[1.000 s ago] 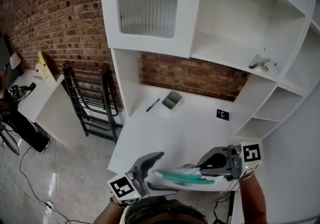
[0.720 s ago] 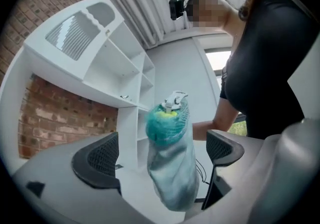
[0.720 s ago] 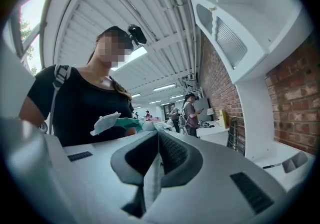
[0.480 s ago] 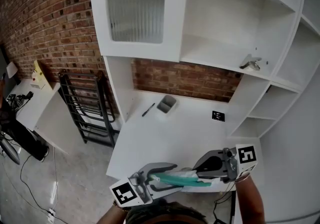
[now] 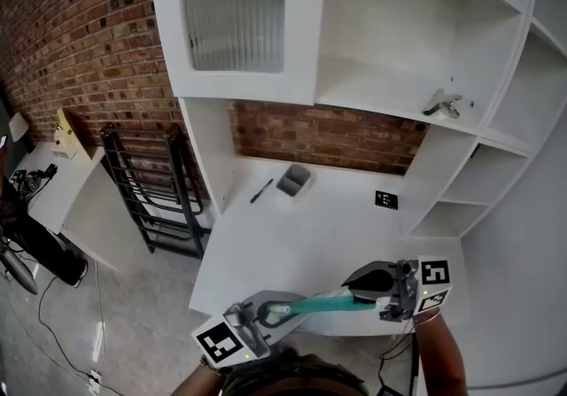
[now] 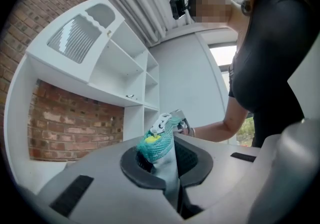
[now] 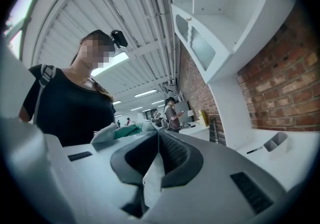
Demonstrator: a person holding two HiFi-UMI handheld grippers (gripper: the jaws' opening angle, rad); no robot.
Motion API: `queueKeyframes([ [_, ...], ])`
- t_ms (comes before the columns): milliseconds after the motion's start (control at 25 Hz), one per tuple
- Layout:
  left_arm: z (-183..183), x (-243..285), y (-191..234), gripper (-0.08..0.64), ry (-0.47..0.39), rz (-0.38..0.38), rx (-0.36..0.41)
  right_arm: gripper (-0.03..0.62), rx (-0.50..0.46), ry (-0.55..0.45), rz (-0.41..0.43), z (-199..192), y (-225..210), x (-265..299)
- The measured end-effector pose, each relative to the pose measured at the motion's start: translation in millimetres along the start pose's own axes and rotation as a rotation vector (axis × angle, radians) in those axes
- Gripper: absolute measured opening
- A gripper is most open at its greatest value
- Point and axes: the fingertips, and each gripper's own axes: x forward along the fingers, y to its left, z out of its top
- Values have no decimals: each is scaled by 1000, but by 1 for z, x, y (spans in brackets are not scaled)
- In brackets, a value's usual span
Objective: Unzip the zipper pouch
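Teal mesh zipper pouch [image 5: 321,304] spans both claws: left claw [image 6: 167,140] has just clamped one end, right claw [image 7: 157,140] pinches the other, so unzipping looks ready to begin.

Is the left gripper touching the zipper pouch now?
Touching. The left gripper view shows the left gripper with its jaws shut on the zipper pouch, whose teal mesh end sticks out between them.

desk mid [image 5: 301,248]: free pass | back: pen [image 5: 261,190], grey bin [image 5: 294,180] | R: shelf wall [image 5: 447,174] close
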Motion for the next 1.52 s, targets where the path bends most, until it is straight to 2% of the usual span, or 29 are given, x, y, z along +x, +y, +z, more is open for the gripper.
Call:
queueKeyframes([
  [160, -6, 0, 6, 5, 26, 36, 8, 9, 18, 28, -92, -14, -9, -3],
  [400, -13, 2, 7, 3, 55, 44, 32, 26, 41, 51, -200, -25, -25, -20],
  [600, -17, 1, 17, 3, 66, 83, 41, 26, 65, -29, -360, -17, -43, -48],
  [760, -25, 3, 26, 5, 121, 143, 100, 23, -4, -43, -513, 1, -45, -68],
  [880, -26, 4, 34, 5, 112, 201, 100, 14, -44, -25, -602, 9, -43, -69],
  [1000, -31, 5, 41, 5, 130, 255, 91, 2, -55, -43, -647, 14, -35, -61],
  [1160, -39, 8, 50, 5, 178, 298, 117, 2, -102, -34, -710, 21, -26, -44],
  [1360, -49, 11, 53, 5, 210, 327, 142, 2, -43, -52, -679, 10, -20, -7],
  [1520, -47, 14, 62, 5, 227, 386, 184, 5, -55, -12, -676, 2, -18, 18],
])
